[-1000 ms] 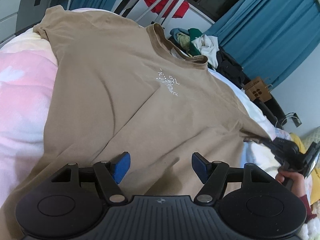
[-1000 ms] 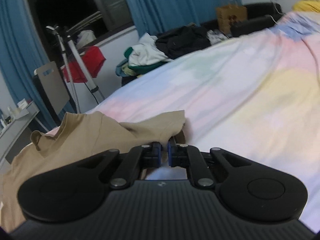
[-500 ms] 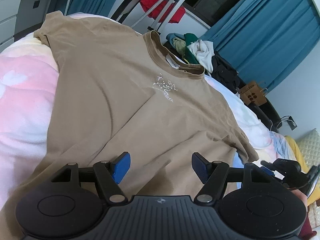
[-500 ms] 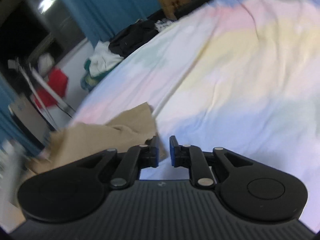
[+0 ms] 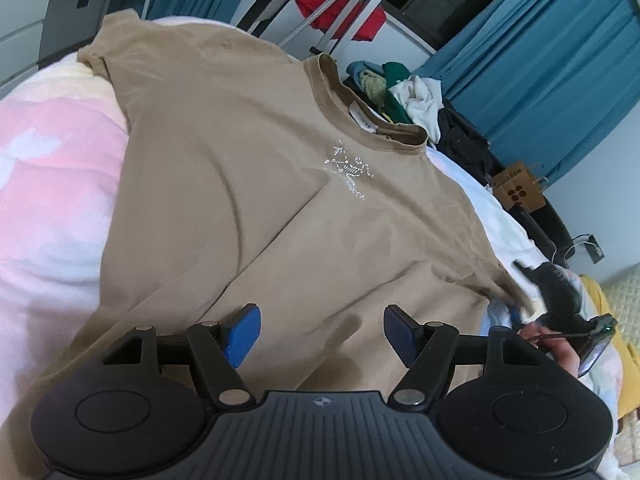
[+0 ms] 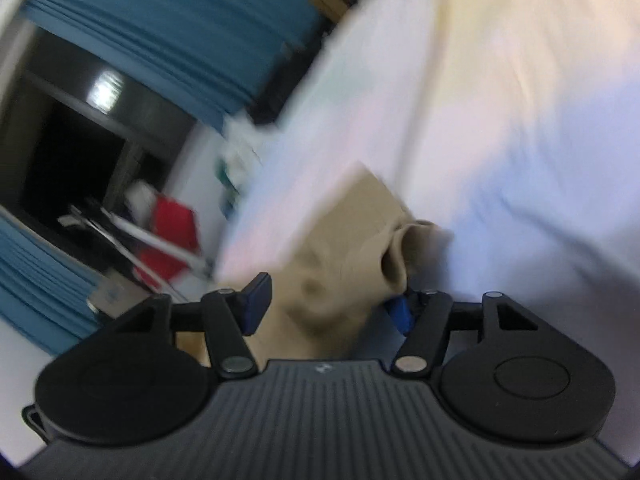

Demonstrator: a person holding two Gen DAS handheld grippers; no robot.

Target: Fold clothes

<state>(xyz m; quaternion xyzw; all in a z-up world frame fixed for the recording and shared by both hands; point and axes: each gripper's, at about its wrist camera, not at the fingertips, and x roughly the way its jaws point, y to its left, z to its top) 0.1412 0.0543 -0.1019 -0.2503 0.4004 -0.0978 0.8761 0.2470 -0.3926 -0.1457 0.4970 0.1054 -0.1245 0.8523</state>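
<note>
Here, right tool point(image 6: 326, 306) rolled, opening.

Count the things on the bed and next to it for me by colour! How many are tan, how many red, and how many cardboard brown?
Tan: 1, the T-shirt spread on the bed
Red: 1, the cloth hanging on the rack
Cardboard brown: 1, the box by the blue curtain
Total: 3

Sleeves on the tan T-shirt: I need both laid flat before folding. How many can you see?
2. One sleeve lies at the shirt's far left corner, slightly bunched. The other sleeve is at the right edge, rumpled between the right gripper's opening jaws.
</note>
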